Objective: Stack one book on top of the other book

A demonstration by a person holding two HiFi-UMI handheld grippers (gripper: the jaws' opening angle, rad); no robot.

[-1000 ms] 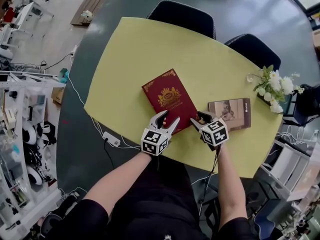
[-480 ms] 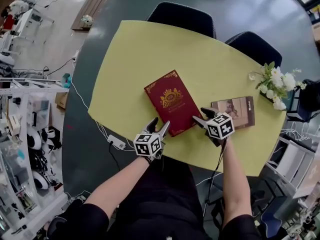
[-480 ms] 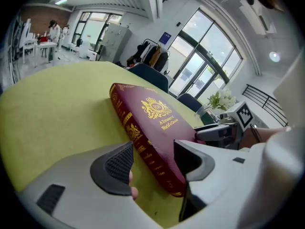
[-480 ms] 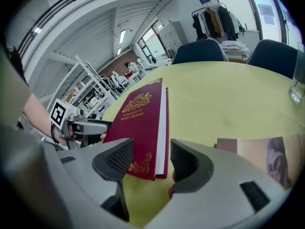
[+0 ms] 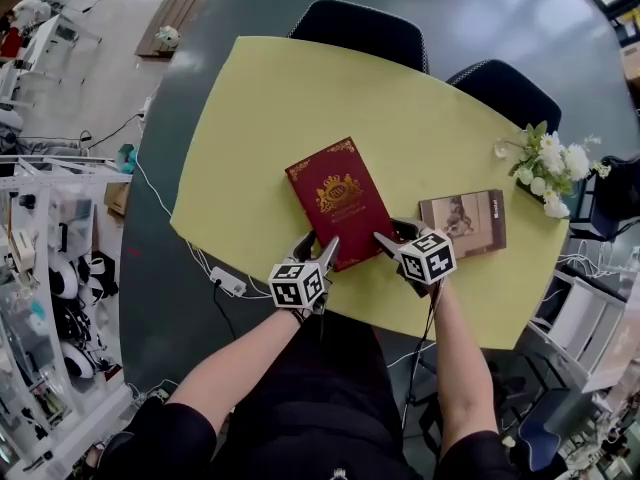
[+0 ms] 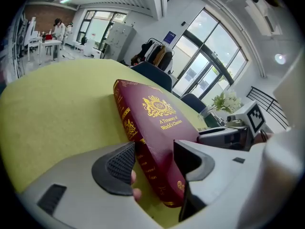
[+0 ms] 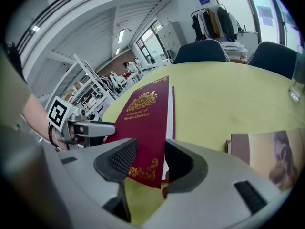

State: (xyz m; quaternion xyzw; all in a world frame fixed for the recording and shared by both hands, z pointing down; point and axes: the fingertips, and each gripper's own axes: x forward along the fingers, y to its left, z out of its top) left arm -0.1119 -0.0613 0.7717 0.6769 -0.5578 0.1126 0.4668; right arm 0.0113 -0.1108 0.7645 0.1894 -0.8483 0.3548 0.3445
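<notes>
A thick red book (image 5: 338, 198) with gold print lies on the yellow table (image 5: 270, 108). To its right lies a smaller brown book (image 5: 463, 223). My left gripper (image 5: 317, 245) is open at the red book's near left corner. In the left gripper view the red book (image 6: 157, 123) has its spine corner between the wide jaws of the left gripper (image 6: 155, 159). My right gripper (image 5: 393, 234) is at the near right corner. Its jaws are closing, and in the right gripper view they straddle the red book (image 7: 143, 113) at the right gripper (image 7: 150, 163), with a gap at one pad.
A vase of white flowers (image 5: 548, 173) stands at the table's right edge, beyond the brown book (image 7: 274, 154). Two dark chairs (image 5: 365, 30) (image 5: 505, 93) stand at the far side. The near table edge runs just under both grippers.
My left gripper has slid left along the red book's near edge and rolled, ending at the near left corner. The right gripper has stayed at the near right corner.
</notes>
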